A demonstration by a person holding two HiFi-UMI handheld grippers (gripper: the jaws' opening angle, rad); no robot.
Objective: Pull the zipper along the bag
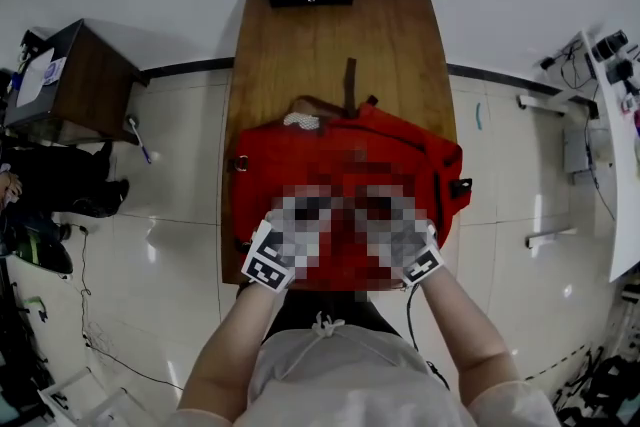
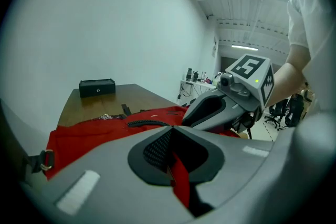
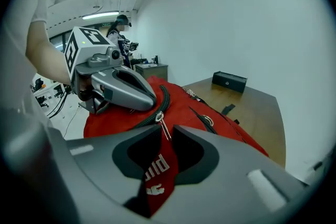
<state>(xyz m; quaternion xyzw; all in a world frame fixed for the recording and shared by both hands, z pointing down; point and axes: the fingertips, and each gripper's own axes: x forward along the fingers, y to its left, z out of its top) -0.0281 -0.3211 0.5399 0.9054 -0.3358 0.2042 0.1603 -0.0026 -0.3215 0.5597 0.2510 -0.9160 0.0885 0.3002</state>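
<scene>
The right gripper is shut tight on the red tab, whose metal slider sits on the black zipper just past the jaws. The left gripper is closed, pinching a fold of the bag close beside it. The bag lies across the near half of the table. Done well, the left holds the fabric taut while the right draws the tab low along the zipper's curve, not upward.

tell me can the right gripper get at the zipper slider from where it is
Probably yes: the right gripper is shut on the red pull tab hanging off the zipper slider, with nothing between them. The left gripper pinches the red bag beside it.
</scene>
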